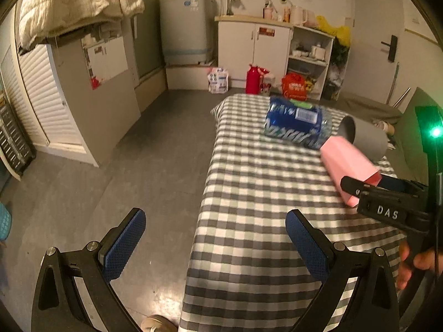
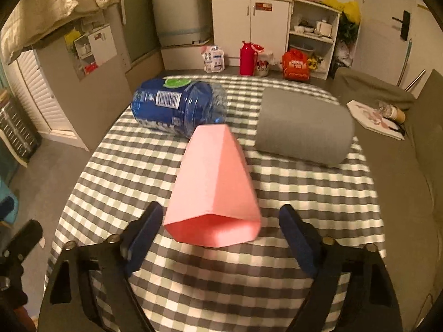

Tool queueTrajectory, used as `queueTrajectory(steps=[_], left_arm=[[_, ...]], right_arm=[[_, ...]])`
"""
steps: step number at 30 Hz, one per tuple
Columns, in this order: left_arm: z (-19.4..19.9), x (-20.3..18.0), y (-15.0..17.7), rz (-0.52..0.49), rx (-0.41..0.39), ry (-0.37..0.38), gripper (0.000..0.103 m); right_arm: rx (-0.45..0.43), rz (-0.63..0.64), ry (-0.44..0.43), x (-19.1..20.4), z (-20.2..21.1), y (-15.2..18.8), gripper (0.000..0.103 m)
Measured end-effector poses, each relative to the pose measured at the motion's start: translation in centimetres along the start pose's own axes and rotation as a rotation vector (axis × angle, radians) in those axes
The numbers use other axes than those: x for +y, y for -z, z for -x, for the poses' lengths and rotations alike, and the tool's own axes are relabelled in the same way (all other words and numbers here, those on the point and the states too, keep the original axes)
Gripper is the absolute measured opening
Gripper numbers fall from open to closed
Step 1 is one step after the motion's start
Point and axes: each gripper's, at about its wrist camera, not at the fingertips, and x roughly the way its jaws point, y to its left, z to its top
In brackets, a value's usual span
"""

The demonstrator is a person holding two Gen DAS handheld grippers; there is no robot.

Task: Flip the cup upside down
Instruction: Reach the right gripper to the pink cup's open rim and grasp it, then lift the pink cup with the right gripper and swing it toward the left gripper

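Observation:
A pink faceted cup (image 2: 213, 182) lies on its side on the checked tablecloth (image 2: 116, 166), its open mouth facing my right gripper. My right gripper (image 2: 220, 235) is open, one blue pad on each side of the cup's mouth, with gaps to the rim on both sides. In the left wrist view the cup (image 1: 349, 163) lies at the right with the right gripper (image 1: 371, 188) at its near end. My left gripper (image 1: 216, 246) is open and empty, over the table's left edge and the floor.
A blue plastic bottle (image 2: 177, 108) lies on its side beyond the cup. A grey cylinder (image 2: 301, 127) lies to the cup's far right. A sofa (image 2: 401, 182) borders the table on the right. Cabinets, a red flask (image 2: 247, 58) and bags stand at the back.

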Motion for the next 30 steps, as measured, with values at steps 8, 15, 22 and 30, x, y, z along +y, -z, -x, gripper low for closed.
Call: queueTrajectory(steps=[8,15,22,30], left_arm=[[1.4,0.4,0.9,0.009,0.024,-0.003,0.103],[5.0,0.2,1.9,0.01,0.011,0.01,0.103],[8.7,-1.0,3.3,-0.019,0.007,0.026,0.103],[11.4,-1.9,3.6,-0.031,0.006,0.015,0.103]], right_arm=[[0.043,0.016,0.047,0.6,1.6,2.3,0.062],[0.097,-0.025,0.032,1.0,6.9,8.0,0.063],[0.116,-0.008,0.001,3.0,10.1,12.1,0.063],[0.135,0.04,0.044,3.6,11.2,13.2,0.086]])
